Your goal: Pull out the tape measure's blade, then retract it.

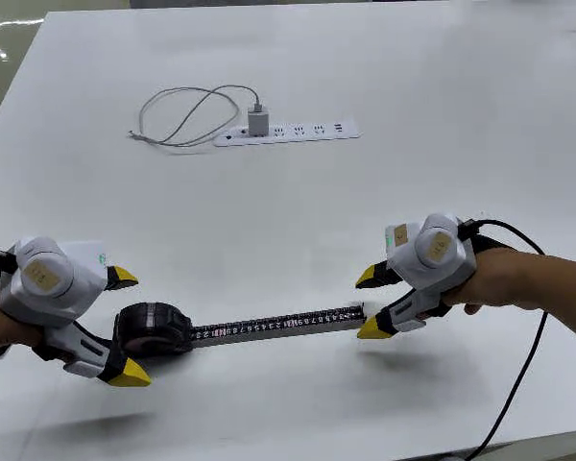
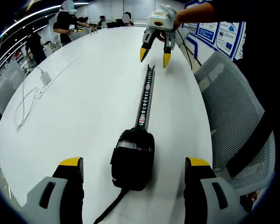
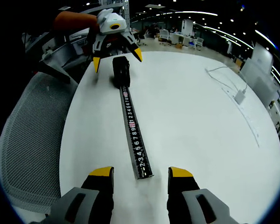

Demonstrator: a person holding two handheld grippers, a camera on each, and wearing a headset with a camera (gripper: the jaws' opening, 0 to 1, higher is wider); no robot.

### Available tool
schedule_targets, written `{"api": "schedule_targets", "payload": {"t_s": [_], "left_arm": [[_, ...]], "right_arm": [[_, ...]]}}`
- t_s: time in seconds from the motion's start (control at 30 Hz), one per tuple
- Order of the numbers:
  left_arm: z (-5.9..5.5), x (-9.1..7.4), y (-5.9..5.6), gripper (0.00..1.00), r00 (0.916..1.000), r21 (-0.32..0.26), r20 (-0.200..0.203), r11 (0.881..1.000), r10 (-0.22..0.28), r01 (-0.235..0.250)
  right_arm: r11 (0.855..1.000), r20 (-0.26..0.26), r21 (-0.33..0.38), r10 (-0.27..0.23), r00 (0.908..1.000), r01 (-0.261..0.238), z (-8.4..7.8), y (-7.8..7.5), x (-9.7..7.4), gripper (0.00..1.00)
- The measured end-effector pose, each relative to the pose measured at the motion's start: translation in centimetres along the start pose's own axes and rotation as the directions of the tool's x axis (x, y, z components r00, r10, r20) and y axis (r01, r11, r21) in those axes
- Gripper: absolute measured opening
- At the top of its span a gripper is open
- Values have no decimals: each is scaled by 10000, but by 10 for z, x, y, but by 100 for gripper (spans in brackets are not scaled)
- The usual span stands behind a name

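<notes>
Head view: left tongs (image 1: 127, 327) and right tongs (image 1: 368, 304) gape empty, flanking tape measure (image 1: 156, 329); power strip (image 1: 288, 132) beyond.

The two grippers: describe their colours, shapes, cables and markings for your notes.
The left gripper and right gripper match: rounded white bodies, each with a round cap bearing a pale tan label, and grey-and-black jaws ending in yellow wedge tips. A black cable trails from the right gripper.

Glossy, seemingly plastic tape measure case (image 2: 133, 158) on smooth table (image 1: 365, 58).
</notes>
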State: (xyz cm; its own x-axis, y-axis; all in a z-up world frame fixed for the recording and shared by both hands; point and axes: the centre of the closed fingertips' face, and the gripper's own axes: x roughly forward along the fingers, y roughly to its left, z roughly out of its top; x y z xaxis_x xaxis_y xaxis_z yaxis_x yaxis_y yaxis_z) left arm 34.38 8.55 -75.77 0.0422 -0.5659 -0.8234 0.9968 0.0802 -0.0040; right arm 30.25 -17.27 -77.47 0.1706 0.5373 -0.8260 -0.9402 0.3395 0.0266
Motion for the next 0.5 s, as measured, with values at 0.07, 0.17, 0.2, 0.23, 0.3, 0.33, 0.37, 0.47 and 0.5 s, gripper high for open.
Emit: {"api": "schedule_targets", "payload": {"t_s": [0.07, 0.17, 0.2, 0.23, 0.3, 0.33, 0.37, 0.47, 0.5], "left_arm": [[0, -1, 0, 88, 9999, -112, 97, 9999, 32, -31], [-1, -2, 1, 93, 9998, -462, 143, 9988, 161, -154], [-2, -3, 0, 94, 9998, -541, 145, 9984, 142, -134], [-2, -3, 0, 97, 9997, -612, 138, 9979, 203, -194], [-6, -4, -7, 99, 9998, -1137, 174, 9934, -119, 138], [-8, -4, -9, 99, 9997, -1329, 163, 9909, -174, 194], [-11, -4, -7, 99, 9999, -1457, 169, 9893, -15, 40], [-15, -4, -7, 99, 9994, -2050, 273, 9787, 195, -135], [-16, -5, -6, 99, 9990, -2165, 290, 9759, 346, -276]], "right_arm": [[9998, 25, 43, -174, 9998, 174, -2, -1, -2, 46], [9991, 112, 290, -317, 9994, 314, -3, 0, -4, 51], [9988, 125, 368, -332, 9994, 327, -4, 1, -5, 52], [9983, 141, 472, -352, 9993, 345, -4, 3, -6, 53], [9972, 299, 659, -374, 9989, 354, -3, 6, -9, 58], [9963, 377, 790, -374, 9986, 343, -3, 7, -10, 60], [9957, 407, 858, -374, 9985, 338, -3, 9, -11, 61], [9932, 551, 1091, -478, 9973, 416, -3, 12, -14, 64], [9925, 564, 1150, -474, 9973, 407, -3, 13, -14, 64]]}}
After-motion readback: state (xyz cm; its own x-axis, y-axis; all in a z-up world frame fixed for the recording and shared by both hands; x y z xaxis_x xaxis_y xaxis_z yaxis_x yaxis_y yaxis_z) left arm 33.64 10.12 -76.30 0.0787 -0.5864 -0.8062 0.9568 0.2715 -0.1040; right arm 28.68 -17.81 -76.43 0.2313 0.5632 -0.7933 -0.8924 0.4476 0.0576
